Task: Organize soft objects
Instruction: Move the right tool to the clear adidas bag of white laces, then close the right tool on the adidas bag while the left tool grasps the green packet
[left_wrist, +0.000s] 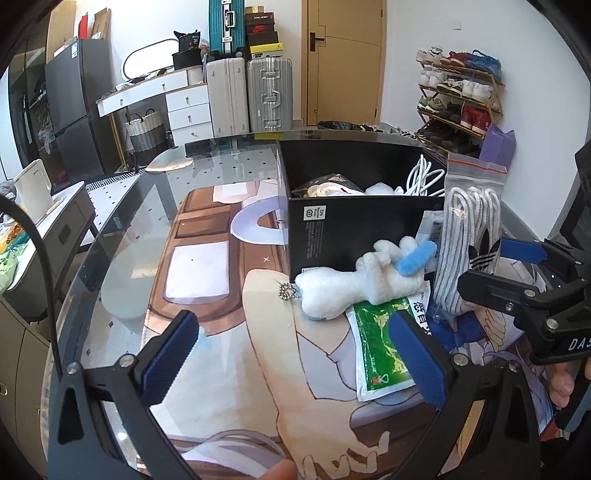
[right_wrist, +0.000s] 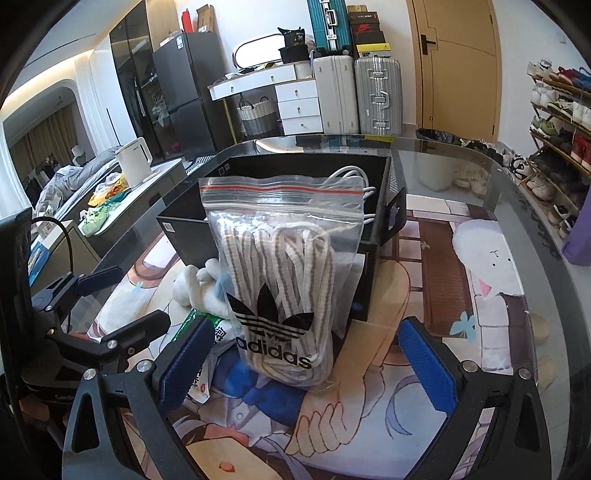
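1. So the bag of laces is standing upright, leaning on the black box toward the table's far edge.
2. Right gripper is sitting dead ahead of it, jaws wide, holding nothing.
3. Left gripper is gaping too, facing the plush toy.

The black left gripper with blue ribbed pads has its two fingers spread wide, clasping nothing. The matching black right gripper with blue pads is likewise splayed apart and empty. A fingertip shows at the left wrist view's bottom edge.
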